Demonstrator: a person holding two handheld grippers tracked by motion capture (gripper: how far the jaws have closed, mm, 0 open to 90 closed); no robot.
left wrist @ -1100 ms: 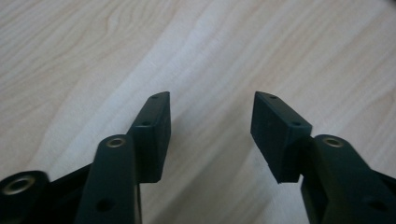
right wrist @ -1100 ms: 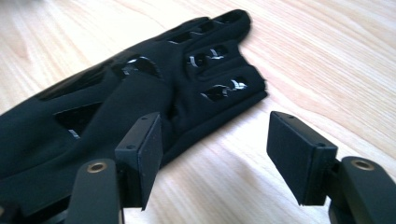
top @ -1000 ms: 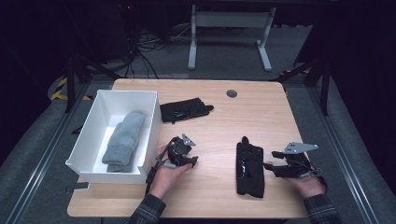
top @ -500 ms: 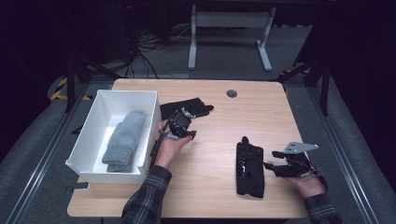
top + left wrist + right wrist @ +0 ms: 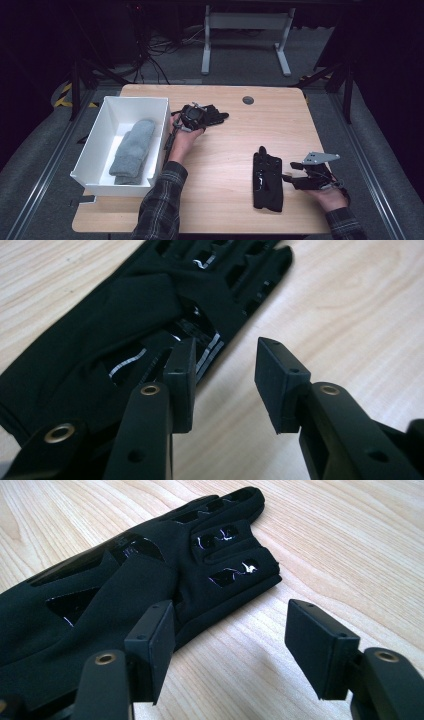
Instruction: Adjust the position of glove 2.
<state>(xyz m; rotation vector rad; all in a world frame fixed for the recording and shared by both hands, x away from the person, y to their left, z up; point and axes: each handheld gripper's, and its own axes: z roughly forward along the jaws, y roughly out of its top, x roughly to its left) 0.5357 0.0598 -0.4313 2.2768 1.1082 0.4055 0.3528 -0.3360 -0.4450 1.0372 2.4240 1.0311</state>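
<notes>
Two black gloves lie flat on the wooden table. One glove rests at the back, just right of the box; my left gripper hovers over its near end, jaws open. In the left gripper view that glove lies under and left of the open gripper, its shiny grip strips showing. The other glove lies lengthwise at the front right. My right gripper stands open at its right edge. In the right gripper view this glove lies ahead and left of the open gripper.
A white open box stands at the table's left and holds a pair of grey socks. A small round grommet sits near the table's back edge. Bare wood lies between the two gloves.
My left gripper has moved from the table's middle front toward the back, up to the far glove beside the box. The right gripper has stayed beside the near glove.
</notes>
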